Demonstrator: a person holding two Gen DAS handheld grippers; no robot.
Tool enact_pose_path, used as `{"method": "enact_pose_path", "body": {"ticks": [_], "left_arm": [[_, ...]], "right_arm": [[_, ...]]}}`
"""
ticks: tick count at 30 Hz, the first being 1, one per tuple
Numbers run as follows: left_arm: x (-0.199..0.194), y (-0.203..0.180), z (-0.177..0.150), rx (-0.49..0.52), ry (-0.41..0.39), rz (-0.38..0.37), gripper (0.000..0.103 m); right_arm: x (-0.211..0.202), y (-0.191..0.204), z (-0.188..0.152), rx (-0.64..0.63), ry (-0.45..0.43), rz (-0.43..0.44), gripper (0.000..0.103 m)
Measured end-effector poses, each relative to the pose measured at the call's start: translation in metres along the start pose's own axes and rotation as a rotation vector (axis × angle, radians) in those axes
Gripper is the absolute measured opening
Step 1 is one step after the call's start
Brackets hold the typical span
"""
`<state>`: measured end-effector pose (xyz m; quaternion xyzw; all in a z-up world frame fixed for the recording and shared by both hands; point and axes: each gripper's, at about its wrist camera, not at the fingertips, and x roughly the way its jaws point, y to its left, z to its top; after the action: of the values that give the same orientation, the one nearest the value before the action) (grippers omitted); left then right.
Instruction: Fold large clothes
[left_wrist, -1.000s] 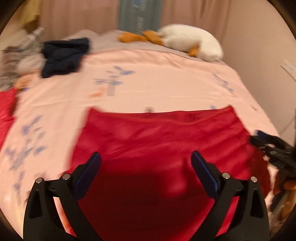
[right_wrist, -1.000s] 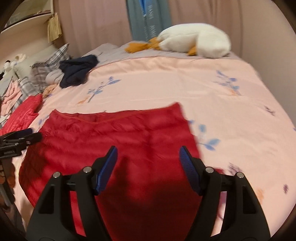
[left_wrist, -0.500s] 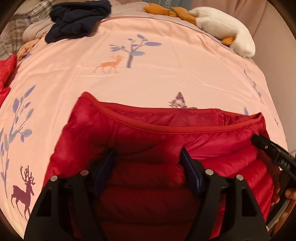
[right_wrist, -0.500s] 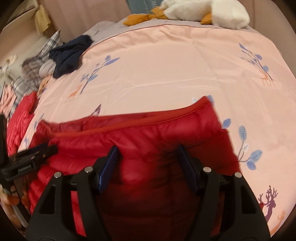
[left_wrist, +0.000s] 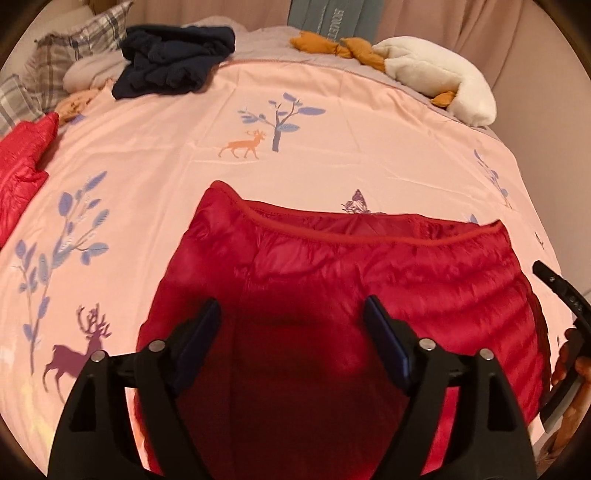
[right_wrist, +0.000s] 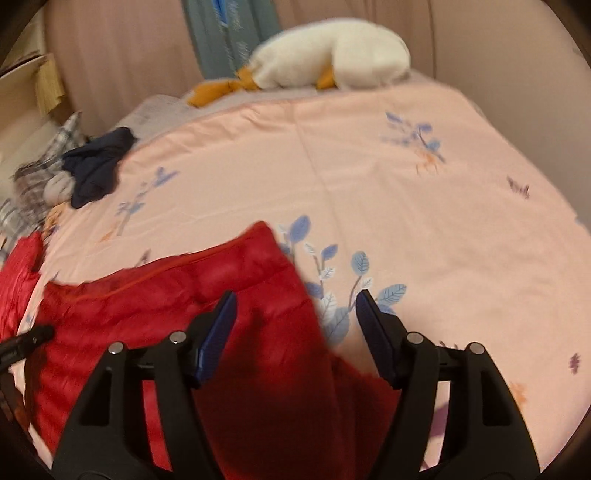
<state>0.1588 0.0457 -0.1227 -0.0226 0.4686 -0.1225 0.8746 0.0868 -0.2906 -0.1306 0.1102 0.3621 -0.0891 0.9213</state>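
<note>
Bed (left_wrist: 332, 122) (pink printed sheet): red quilted garment (left_wrist: 369, 280), navy clothes (left_wrist: 173, 62), white plush (left_wrist: 436, 81), possibly goose.

Jacket (left_wrist: 354, 280) on bedspread (left_wrist: 332, 147), plush goose (left_wrist: 436, 77) behind.

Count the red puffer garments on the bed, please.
2. One red puffer jacket lies spread on the pink duvet under both open grippers; a second red puffer garment lies at the bed's left edge, partly cut off. Others may be hidden.

Red jacket (left_wrist: 369, 280) shiny quilted nylon; pink sheet (left_wrist: 332, 155) smooth matt cloth; goose toy (right_wrist: 332, 55) plush
</note>
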Motion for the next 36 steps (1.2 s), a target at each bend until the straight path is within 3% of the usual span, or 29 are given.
{"method": "enact_pose_path", "body": {"ticks": [9,16,28,36], "left_arm": [[-0.034,-0.012,-0.043,0.066,-0.025,-0.006,0.082],[-0.036,-0.011,-0.066,0.105,-0.026,0.027,0.085],[-0.049,0.019,-0.08,0.057,-0.032,0.085,0.087],[-0.077,-0.008,-0.093,0.115,-0.093,0.035,0.087]], "right_arm": [[-0.058,0.046,-0.044,-0.152,-0.029,0.13,0.072],[-0.041,0.046,-0.076,-0.178,0.056,0.078,0.072],[-0.053,0.013,-0.078,-0.116,0.037,-0.019,0.072],[-0.09,0.058,-0.084,-0.204,-0.041,0.095,0.077]]}}
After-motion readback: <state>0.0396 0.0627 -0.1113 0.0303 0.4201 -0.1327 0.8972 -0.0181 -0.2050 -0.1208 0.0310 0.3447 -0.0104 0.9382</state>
